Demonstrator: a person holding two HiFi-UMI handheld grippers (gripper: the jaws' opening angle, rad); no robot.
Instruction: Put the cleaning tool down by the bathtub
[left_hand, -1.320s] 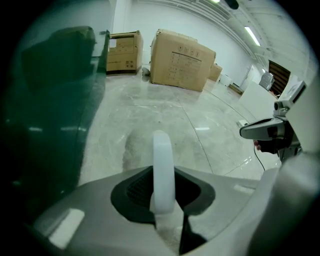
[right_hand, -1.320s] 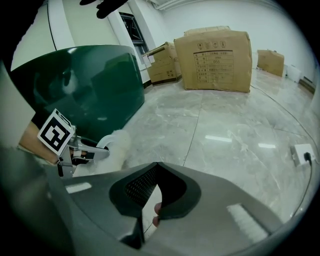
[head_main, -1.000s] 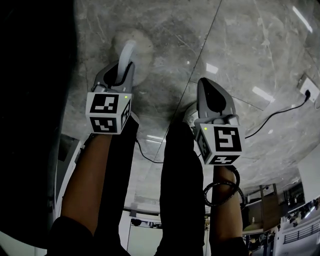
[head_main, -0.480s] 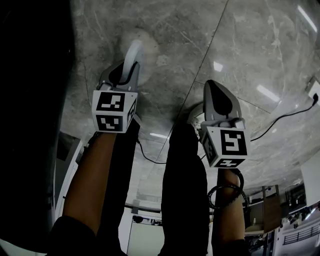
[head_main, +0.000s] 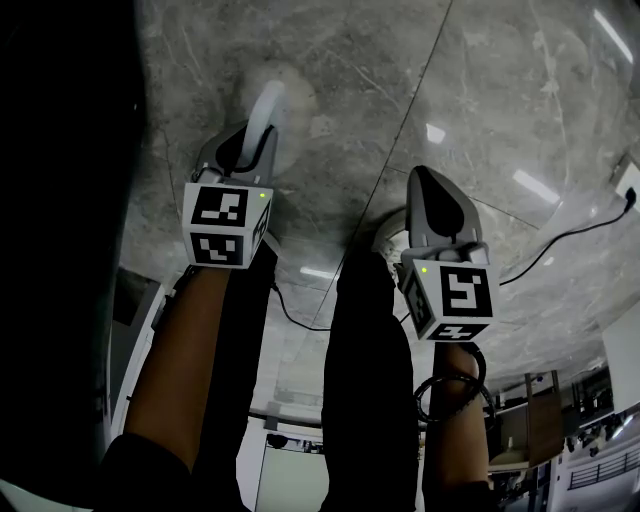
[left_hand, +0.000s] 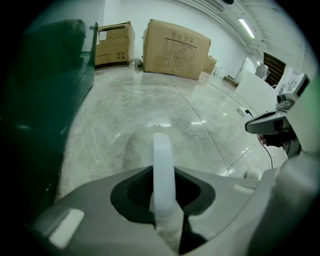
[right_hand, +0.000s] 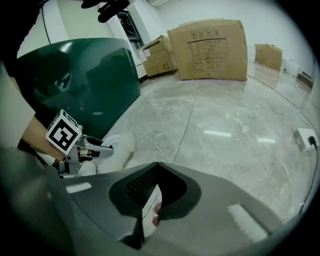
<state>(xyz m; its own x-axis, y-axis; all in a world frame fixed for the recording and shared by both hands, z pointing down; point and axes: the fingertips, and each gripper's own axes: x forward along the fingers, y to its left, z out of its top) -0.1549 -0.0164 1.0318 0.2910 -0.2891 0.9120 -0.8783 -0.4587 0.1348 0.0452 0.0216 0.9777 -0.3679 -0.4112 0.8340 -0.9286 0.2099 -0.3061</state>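
Observation:
The cleaning tool has a white curved handle (head_main: 268, 108) and a pale fluffy head (head_main: 297, 88) resting on the grey marble floor. My left gripper (head_main: 252, 148) is shut on that handle (left_hand: 162, 167), and the fluffy head (left_hand: 134, 148) shows just beyond the jaws. The dark green bathtub (left_hand: 45, 100) stands close on the left, its side (right_hand: 85, 75) right beside the tool's head (right_hand: 121, 146) and my left gripper (right_hand: 97, 148). In the head view it is the dark mass (head_main: 60, 200) at the left. My right gripper (head_main: 432, 195) hangs to the right, its jaws (right_hand: 155, 200) shut on nothing.
Cardboard boxes (left_hand: 176, 47) (right_hand: 207, 50) stand along the far wall. A floor socket (right_hand: 305, 137) with a black cable (head_main: 560, 240) lies to the right. A small white round object (head_main: 385, 225) sits by the person's dark-trousered legs (head_main: 365, 380).
Both grippers and the tool shifted slightly right and forward a second ago; since half a second ago they have hardly moved. The left grip on the handle is unchanged.

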